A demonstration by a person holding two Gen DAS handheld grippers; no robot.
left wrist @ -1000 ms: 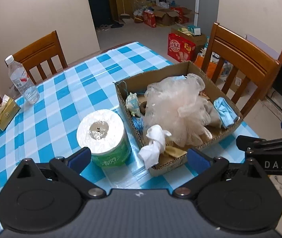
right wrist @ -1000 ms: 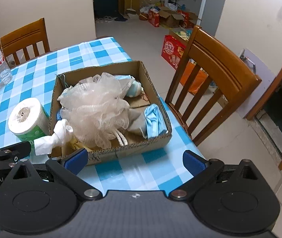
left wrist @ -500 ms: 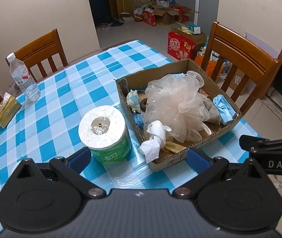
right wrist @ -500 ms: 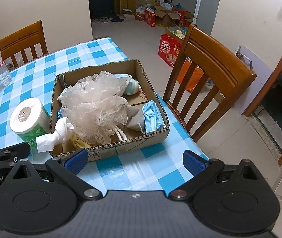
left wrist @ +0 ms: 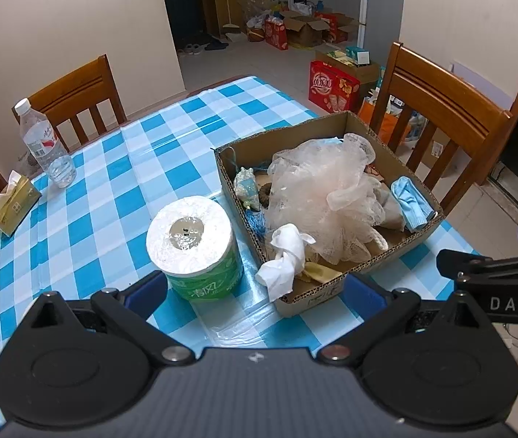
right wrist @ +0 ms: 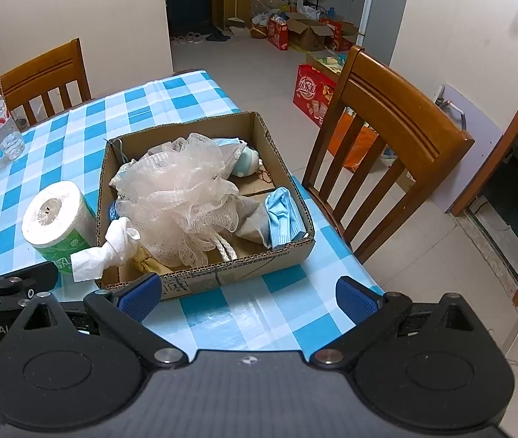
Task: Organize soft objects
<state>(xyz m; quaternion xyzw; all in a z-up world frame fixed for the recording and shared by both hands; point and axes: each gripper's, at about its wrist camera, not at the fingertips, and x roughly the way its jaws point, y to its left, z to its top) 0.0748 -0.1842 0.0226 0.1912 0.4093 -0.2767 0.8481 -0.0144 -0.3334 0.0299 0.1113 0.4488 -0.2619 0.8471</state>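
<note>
- Two grippers hung above the near edge of the table [left wrist: 87,168], which was covered in a blue and white checked cloth; neither held anything.
- Left gripper [left wrist: 255,294]: its blue-padded fingers [left wrist: 147,292] stood wide apart, with the toilet roll [left wrist: 193,244] and the near corner of the cardboard box [left wrist: 419,235] seen between them, none of it touched.
- Right gripper [right wrist: 246,297]: its fingers [right wrist: 355,297] were also spread wide, above the bare cloth just in front of the box's near wall [right wrist: 244,273].
- The box sat near the table's right corner, beside a wooden chair [right wrist: 386,138].
- A pale peach bath pouf [left wrist: 328,197] filled the middle of the box, its white cord lying toward the near wall.
- A blue face mask [right wrist: 282,219] lay in the box's near right corner, resting on a grey cloth [right wrist: 251,219].
- A crumpled white tissue [left wrist: 286,259] hung over the near left corner of the box, partly outside it.
- A small pale blue soft toy [left wrist: 246,186] lay against the left wall in the left wrist view, with a bit of blue string [left wrist: 257,219] close beside it.
- The toilet roll stood upright in a green wrapper, just beside the box's left wall.
- A water bottle [left wrist: 45,149] and a tissue pack [left wrist: 12,200] stood well apart from the box, at the table's far left, in front of a second chair [left wrist: 76,95].
</note>
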